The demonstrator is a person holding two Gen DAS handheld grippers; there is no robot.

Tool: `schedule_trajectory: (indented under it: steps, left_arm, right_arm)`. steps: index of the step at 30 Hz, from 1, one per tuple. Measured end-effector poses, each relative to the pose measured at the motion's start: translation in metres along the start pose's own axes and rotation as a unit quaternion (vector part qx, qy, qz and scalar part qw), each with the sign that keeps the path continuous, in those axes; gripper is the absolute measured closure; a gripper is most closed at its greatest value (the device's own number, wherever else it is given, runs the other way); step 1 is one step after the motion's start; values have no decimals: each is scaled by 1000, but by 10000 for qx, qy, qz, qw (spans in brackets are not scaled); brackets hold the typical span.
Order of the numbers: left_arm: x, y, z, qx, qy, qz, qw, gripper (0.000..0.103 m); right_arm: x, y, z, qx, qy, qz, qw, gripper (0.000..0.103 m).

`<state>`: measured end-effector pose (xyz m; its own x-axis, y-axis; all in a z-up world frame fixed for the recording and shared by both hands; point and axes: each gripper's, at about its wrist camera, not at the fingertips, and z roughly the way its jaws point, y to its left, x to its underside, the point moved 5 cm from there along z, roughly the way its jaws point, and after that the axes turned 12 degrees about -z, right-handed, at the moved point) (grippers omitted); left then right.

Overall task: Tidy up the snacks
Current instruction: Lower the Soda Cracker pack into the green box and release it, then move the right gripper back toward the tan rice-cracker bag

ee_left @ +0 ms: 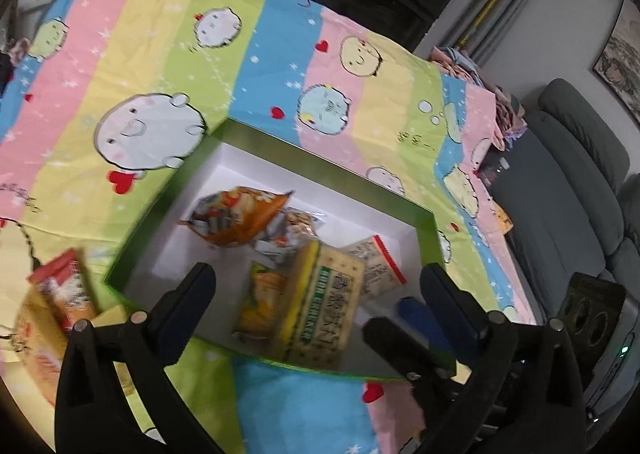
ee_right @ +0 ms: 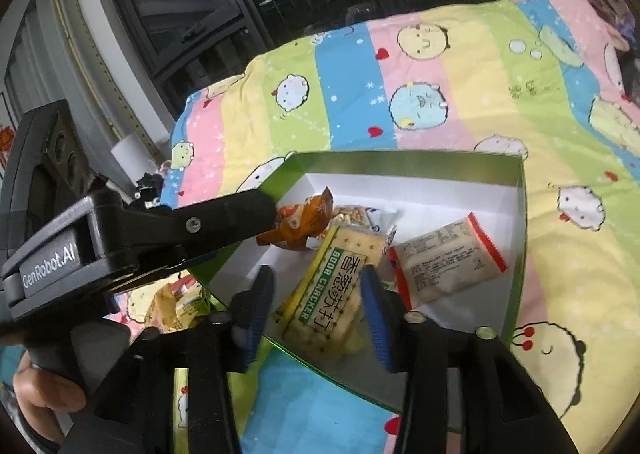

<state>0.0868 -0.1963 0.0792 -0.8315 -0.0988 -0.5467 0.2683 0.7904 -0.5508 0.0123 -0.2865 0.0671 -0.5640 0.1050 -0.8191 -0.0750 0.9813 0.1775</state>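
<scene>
A green box (ee_left: 430,238) with a white inside lies on the striped cloth; it also shows in the right wrist view (ee_right: 520,189). In it lie a soda cracker pack (ee_left: 320,306) (ee_right: 332,290), an orange snack bag (ee_left: 240,217) (ee_right: 300,221), a red-edged white packet (ee_left: 378,266) (ee_right: 448,262) and a clear peanut packet (ee_right: 352,215). My left gripper (ee_left: 316,286) is open above the box's near side. My right gripper (ee_right: 316,290) is open, with the cracker pack between its blue pads (ee_right: 376,306); I cannot tell whether they touch it.
More snack packets lie outside the box at the left: a red and white one (ee_left: 66,286) and a yellow one (ee_left: 36,350) (ee_right: 176,306). A grey sofa (ee_left: 572,189) stands at the right. Dark windows (ee_right: 224,13) are behind the table.
</scene>
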Motion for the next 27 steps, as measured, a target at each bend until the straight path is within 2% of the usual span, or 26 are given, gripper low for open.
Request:
schedule_trajectory:
  steps: [6,10,16,23,27]
  left_arm:
    - [-1,15,-24,-388,-246,69,9989,0]
    - [0,28,-42,-594,-385,14,9975,0]
    - [5,44,-69,-884,-693,-70,9937,0]
    - [13,59,-108,-1329,-1165,-91,9842,0]
    - [20,67,-122,-1489,-1273,-75,9806,0]
  right_arm:
    - [-10,10,-19,269,-247,-185,9992,22]
    - [-14,19,-28,184,-367,-249,9988,16]
    - [-15,33,-32,-13,-377,-305,9988,15]
    - [-12,47,-35,-269,-368,-368,9983,14]
    - [-9,59,-35,-415,-332,-460,9975,14]
